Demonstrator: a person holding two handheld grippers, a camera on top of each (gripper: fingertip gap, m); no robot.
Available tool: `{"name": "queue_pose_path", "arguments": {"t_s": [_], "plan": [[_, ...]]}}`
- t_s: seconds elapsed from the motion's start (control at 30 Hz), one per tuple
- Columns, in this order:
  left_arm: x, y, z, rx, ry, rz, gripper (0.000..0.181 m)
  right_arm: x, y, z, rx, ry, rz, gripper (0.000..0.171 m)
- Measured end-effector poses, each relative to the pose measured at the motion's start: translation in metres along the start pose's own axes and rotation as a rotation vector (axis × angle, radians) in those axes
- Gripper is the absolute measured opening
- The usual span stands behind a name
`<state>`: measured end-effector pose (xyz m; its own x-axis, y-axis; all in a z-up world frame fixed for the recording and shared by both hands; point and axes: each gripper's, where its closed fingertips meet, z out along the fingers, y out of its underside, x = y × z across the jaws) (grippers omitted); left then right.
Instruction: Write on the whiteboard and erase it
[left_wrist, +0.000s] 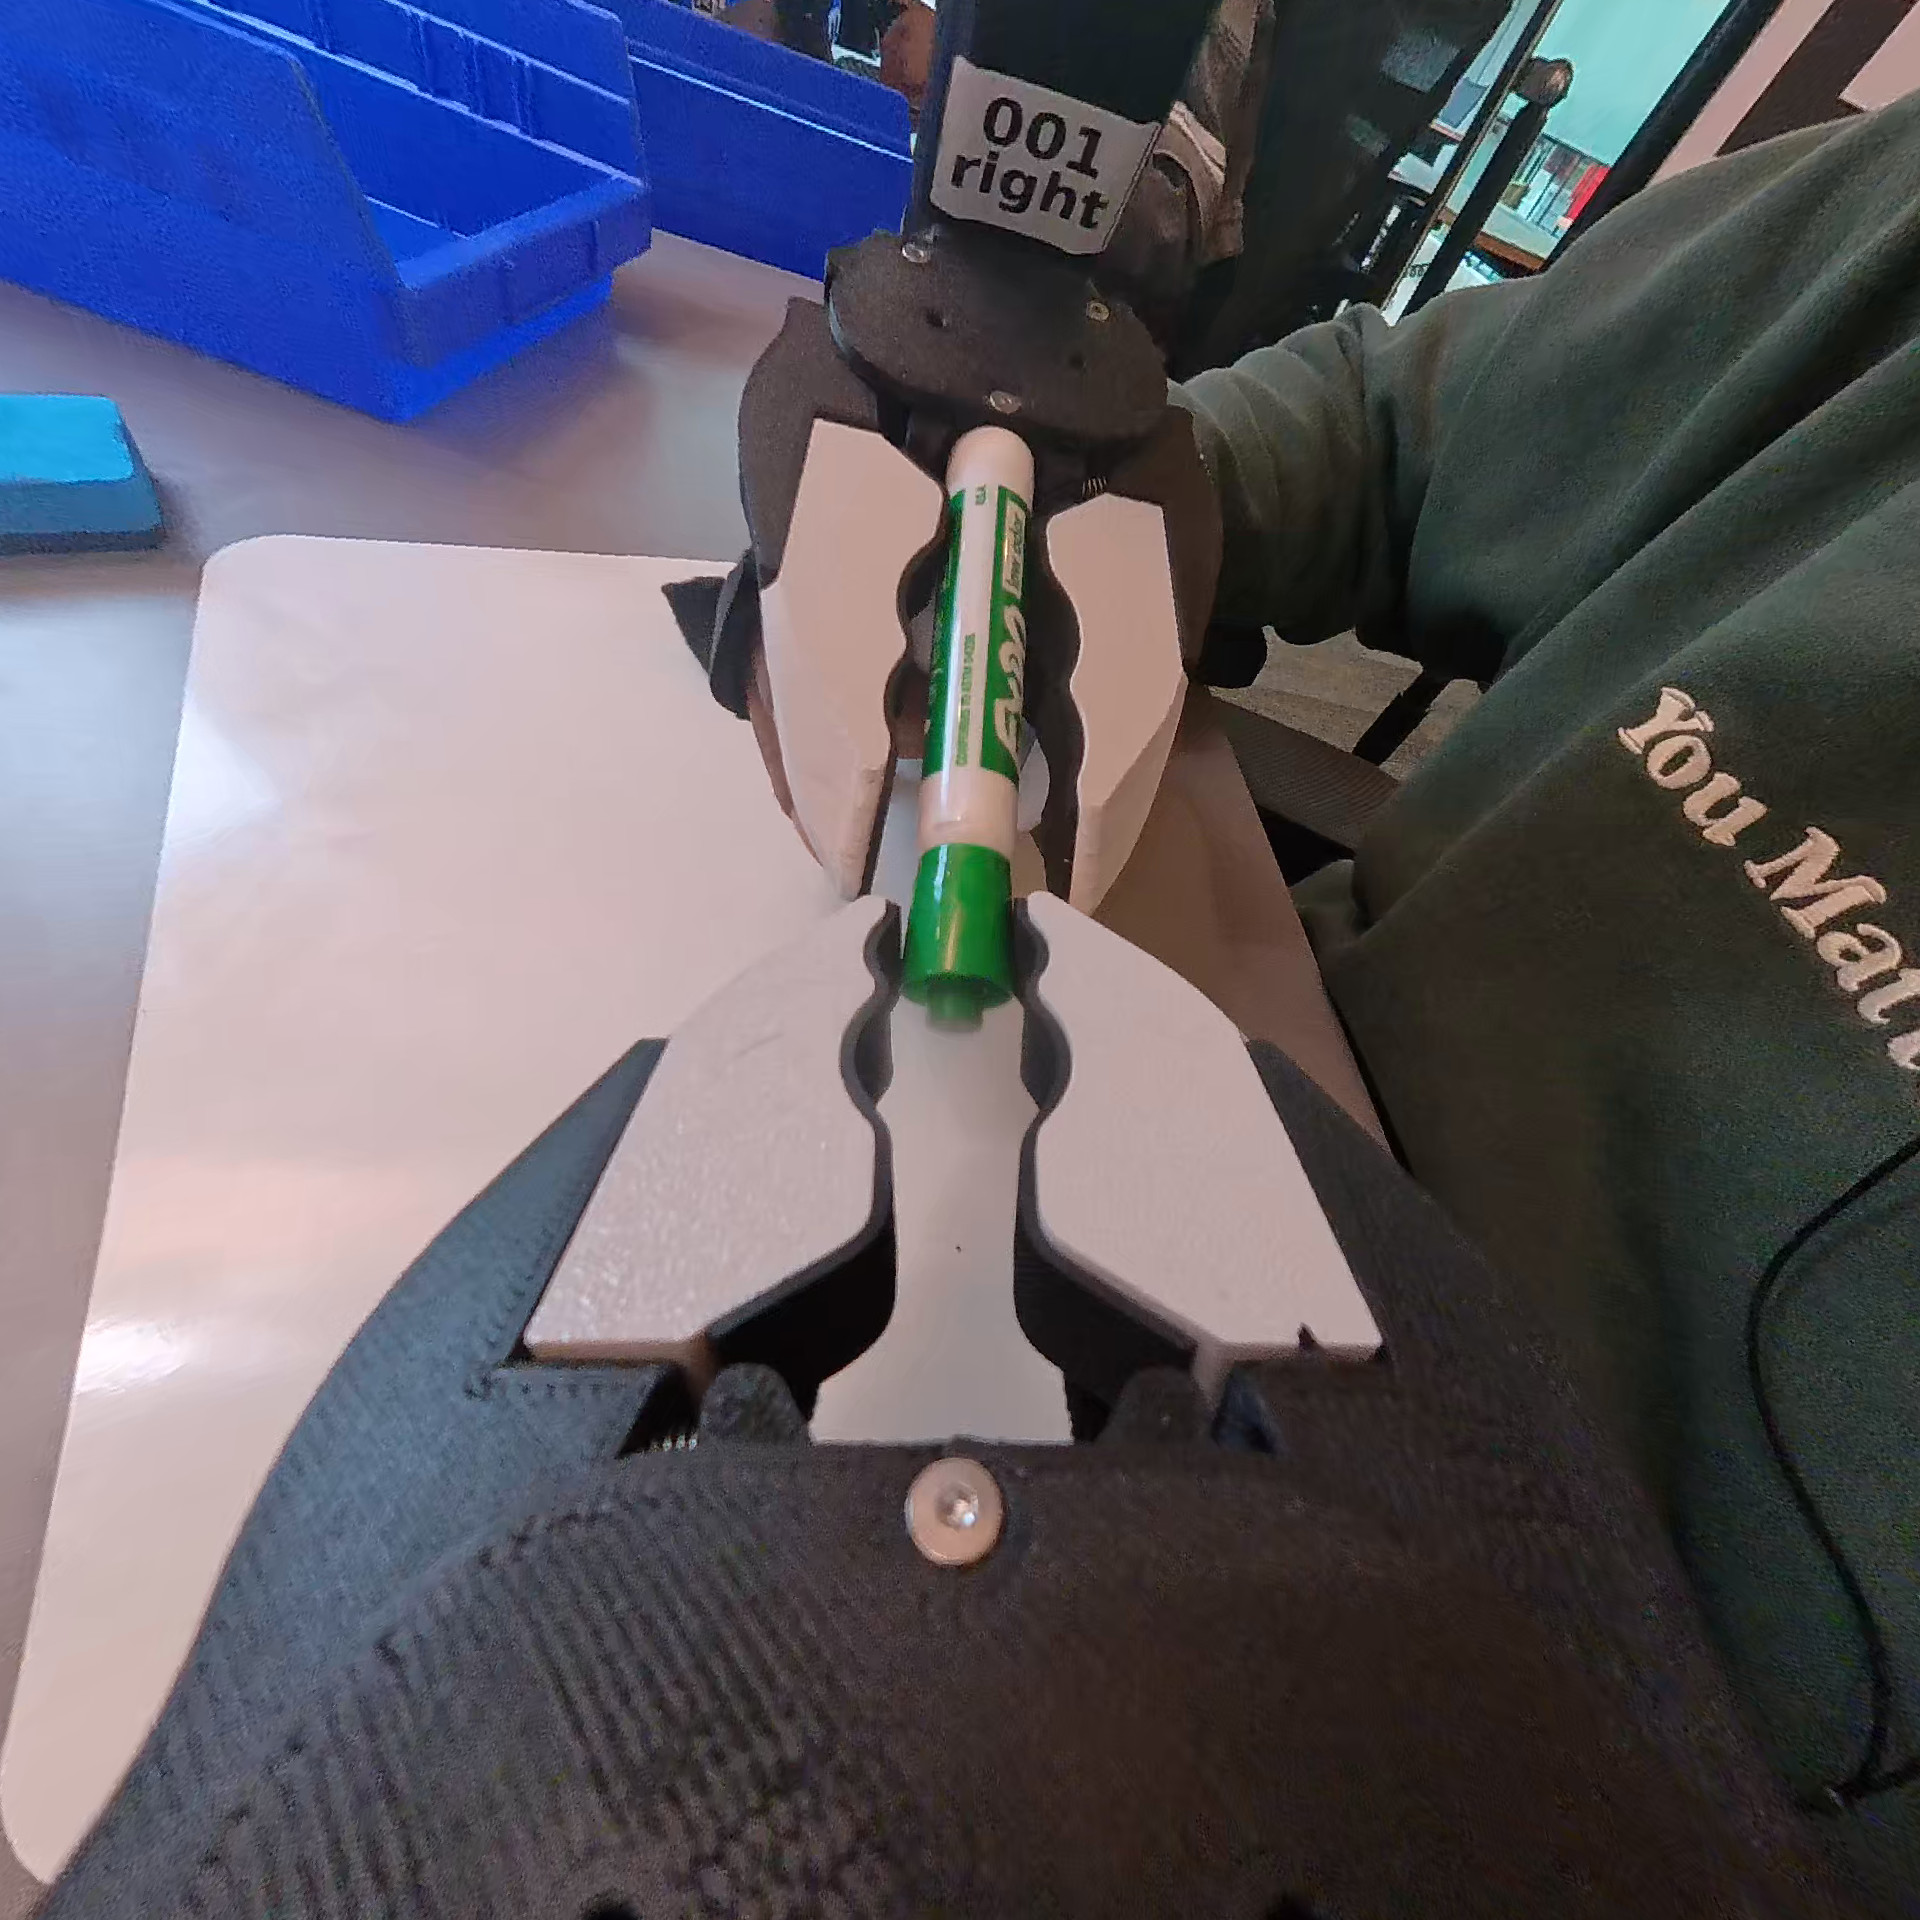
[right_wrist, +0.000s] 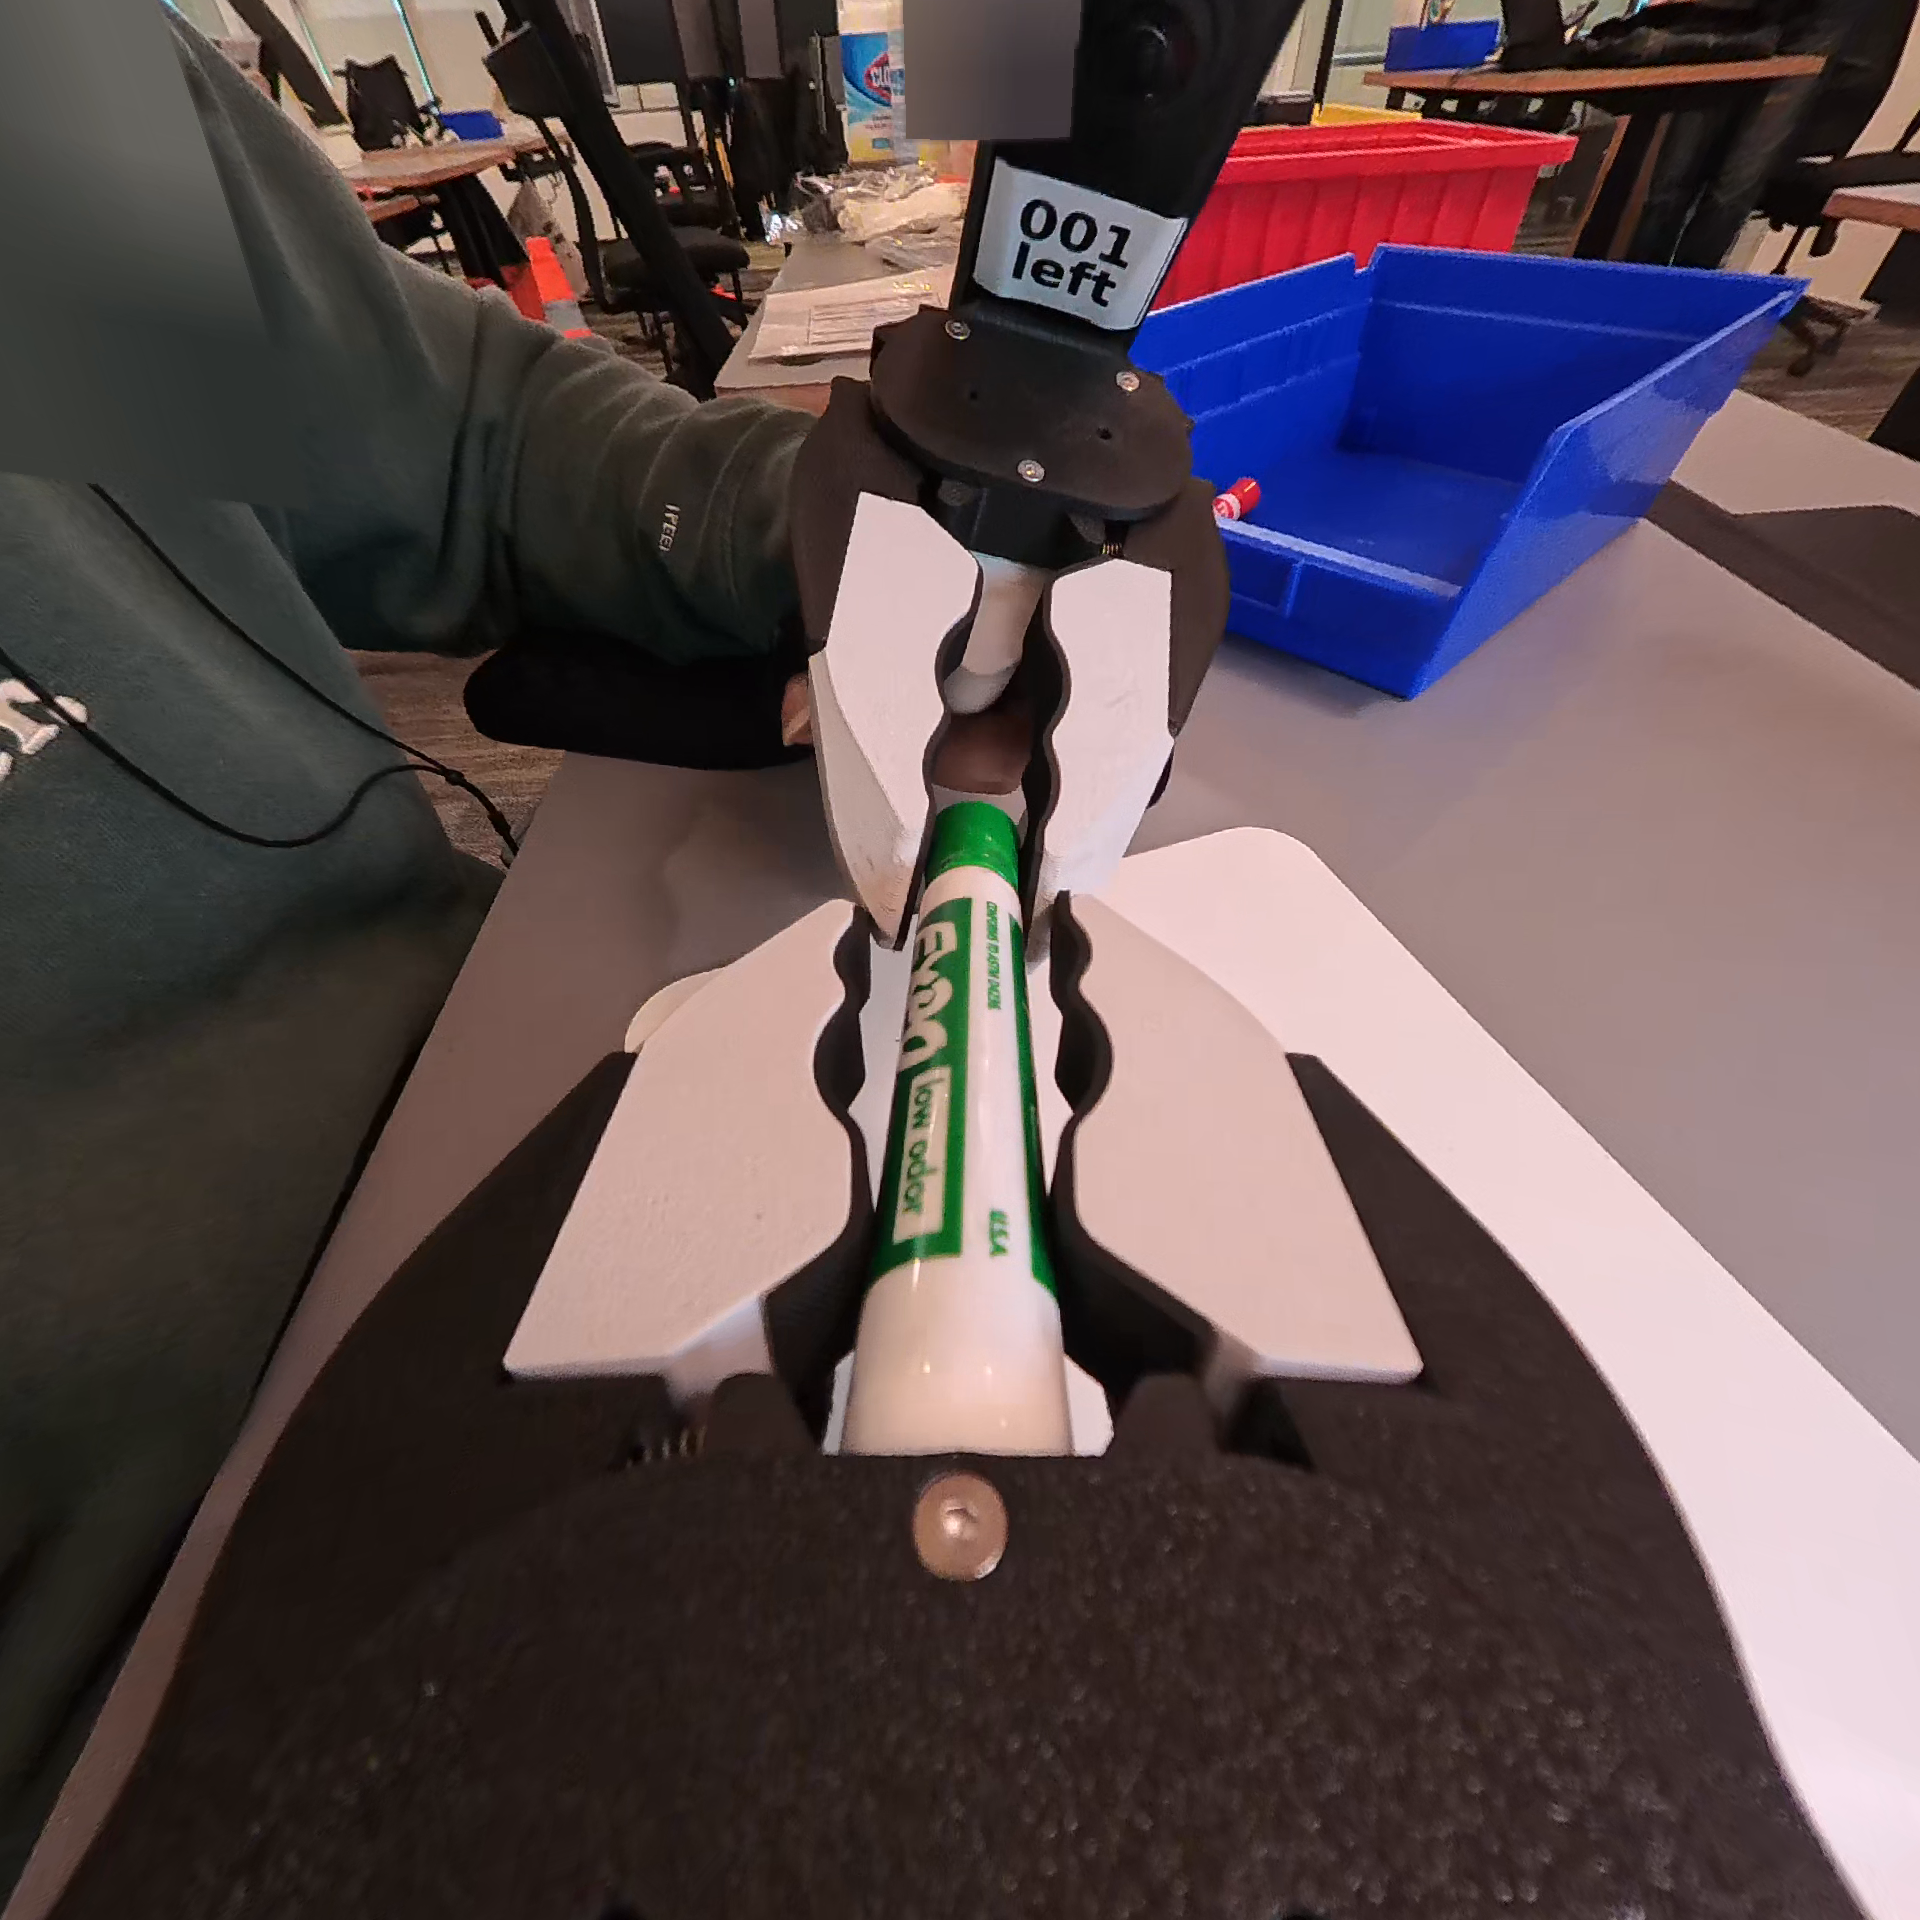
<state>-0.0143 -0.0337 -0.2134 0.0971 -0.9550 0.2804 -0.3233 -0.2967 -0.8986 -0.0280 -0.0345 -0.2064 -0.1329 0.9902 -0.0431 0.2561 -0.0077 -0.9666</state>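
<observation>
A green-and-white whiteboard marker (left_wrist: 977, 644) is held level above the white whiteboard (left_wrist: 416, 831), between both grippers, which face each other. My left gripper (left_wrist: 956, 920) is shut on the marker's green cap (left_wrist: 951, 951), at its fingertips. My right gripper (right_wrist: 961, 935) is shut on the white barrel (right_wrist: 956, 1143), which lies along the gap between its fingers. The cap (right_wrist: 971, 831) sits on the barrel. A teal eraser (left_wrist: 62, 478) lies on the table left of the board.
Blue bins (left_wrist: 312, 208) stand on the grey table behind the board; one (right_wrist: 1455, 447) holds a small red-capped item (right_wrist: 1236, 499). A red bin (right_wrist: 1351, 197) stands farther back. A person in a green sweatshirt (left_wrist: 1610, 727) sits close beside the board. My two grippers' fingertips are within a few centimetres of each other. From either gripper's tips it is about 30 cm to the teal eraser (left_wrist: 62, 478).
</observation>
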Motion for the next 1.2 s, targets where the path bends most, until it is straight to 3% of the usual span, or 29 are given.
{"name": "queue_pose_path", "arguments": {"t_s": [0.33,0.5,0.7,0.73,0.77,0.83,0.9,1.0,1.03,1.2], "plan": [[0.002,-0.006,-0.013,0.084,0.12,-0.103,0.023,-0.003,0.001,-0.003,-0.012,-0.007,-0.037,0.034],[0.001,0.002,-0.004,0.016,0.088,-0.064,0.016,-0.008,0.0,-0.001,-0.001,-0.021,-0.038,0.033],[0.002,-0.014,-0.018,0.141,0.114,-0.096,0.015,-0.009,-0.012,-0.009,0.03,-0.022,-0.052,0.032],[-0.014,-0.006,-0.027,0.136,0.036,-0.101,0.001,-0.004,-0.024,-0.025,0.104,-0.01,-0.025,0.032],[-0.034,0.003,-0.047,0.161,-0.034,-0.155,0.0,0.007,-0.039,-0.049,0.178,0.039,-0.008,0.032],[-0.031,0.016,-0.072,0.195,-0.016,-0.246,0.0,0.026,-0.041,-0.079,0.161,0.171,-0.064,0.033],[-0.019,0.025,-0.065,0.152,-0.064,-0.184,0.0,0.028,-0.036,-0.076,0.147,0.18,-0.053,0.033],[-0.014,0.011,-0.058,0.15,-0.074,-0.136,0.0,0.03,-0.032,-0.06,0.107,0.138,-0.046,0.033],[-0.015,0.007,-0.056,0.15,-0.089,-0.112,0.001,0.029,-0.03,-0.054,0.094,0.12,-0.047,0.033],[-0.005,-0.013,-0.031,0.217,-0.004,-0.213,0.041,0.007,-0.026,-0.018,0.087,0.022,-0.079,0.034]]}}
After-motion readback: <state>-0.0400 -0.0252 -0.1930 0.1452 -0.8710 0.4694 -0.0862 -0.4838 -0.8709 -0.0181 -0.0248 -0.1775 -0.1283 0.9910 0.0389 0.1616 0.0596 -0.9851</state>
